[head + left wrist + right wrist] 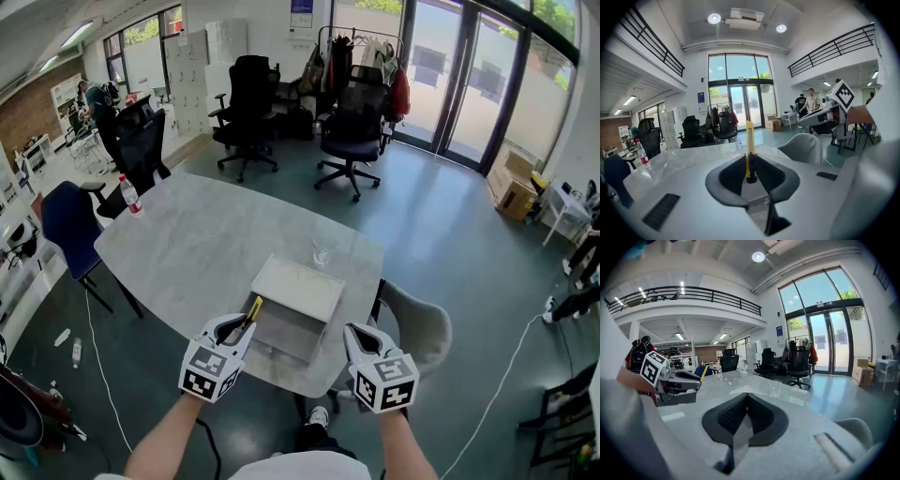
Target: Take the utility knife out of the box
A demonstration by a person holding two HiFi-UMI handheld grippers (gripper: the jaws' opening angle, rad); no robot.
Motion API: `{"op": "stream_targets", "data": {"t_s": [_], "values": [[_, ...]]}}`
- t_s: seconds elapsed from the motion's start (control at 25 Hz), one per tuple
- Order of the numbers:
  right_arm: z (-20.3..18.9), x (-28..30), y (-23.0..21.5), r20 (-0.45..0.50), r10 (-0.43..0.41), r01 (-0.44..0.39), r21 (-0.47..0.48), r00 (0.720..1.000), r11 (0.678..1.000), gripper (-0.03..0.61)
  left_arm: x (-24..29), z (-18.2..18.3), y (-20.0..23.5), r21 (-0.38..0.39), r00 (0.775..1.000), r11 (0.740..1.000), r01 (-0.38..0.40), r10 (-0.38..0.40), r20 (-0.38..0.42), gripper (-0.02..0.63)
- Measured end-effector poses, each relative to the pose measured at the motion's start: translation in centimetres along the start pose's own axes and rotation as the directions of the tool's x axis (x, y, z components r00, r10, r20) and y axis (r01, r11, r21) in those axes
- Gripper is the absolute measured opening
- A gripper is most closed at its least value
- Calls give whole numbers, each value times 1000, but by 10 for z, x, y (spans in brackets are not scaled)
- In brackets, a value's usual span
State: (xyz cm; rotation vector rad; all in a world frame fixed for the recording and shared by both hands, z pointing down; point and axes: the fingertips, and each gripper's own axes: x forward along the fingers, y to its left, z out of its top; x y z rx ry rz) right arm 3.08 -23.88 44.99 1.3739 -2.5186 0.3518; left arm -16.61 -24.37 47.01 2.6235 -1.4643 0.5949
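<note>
The utility knife (253, 310) (750, 149) is sitting between the jaws of the left gripper (242, 324) (750, 163). The jaws are clenching its dark lower end. Its yellow body is projecting up and forward past the tips. In the right gripper view the knife (702, 372) is showing as a yellow sliver at the front of that gripper (670, 376).

The box (292, 330) is lying open directly ahead of both grippers and between them. Its pale lid (300, 284) is lying at the far side. The knife is hanging at the box's near left corner, just in front of the left tips. Whether it is touching the box cannot be told.

The right gripper (354, 334) (746, 401) is hovering at the near right corner of the box, level with the left gripper. Its jaws are pressing together with nothing between them. The left gripper view is showing it (829, 115) off to the right.

Both grippers are hovering at the near edge of the pale table (197, 248). A clear glass (322, 253) (776, 387) is standing just beyond the box, ahead of the right gripper. A water bottle (132, 195) (641, 151) is standing well ahead and to the left, at the far table edge. A grey chair (417, 323) (801, 147) is standing just right of the right gripper.
</note>
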Motion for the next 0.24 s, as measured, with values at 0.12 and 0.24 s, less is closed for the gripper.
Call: {"op": "stream_targets", "data": {"t_s": [0.12, 0.24], "values": [[-2, -1, -1, 1, -3, 3, 4, 1000, 1000, 5, -1, 1, 0, -3, 1000, 1000, 0, 0, 4, 61], [-4, -2, 0, 0, -5, 5, 6, 1000, 1000, 5, -2, 1, 0, -5, 1000, 1000, 1, -1, 8, 61]]}}
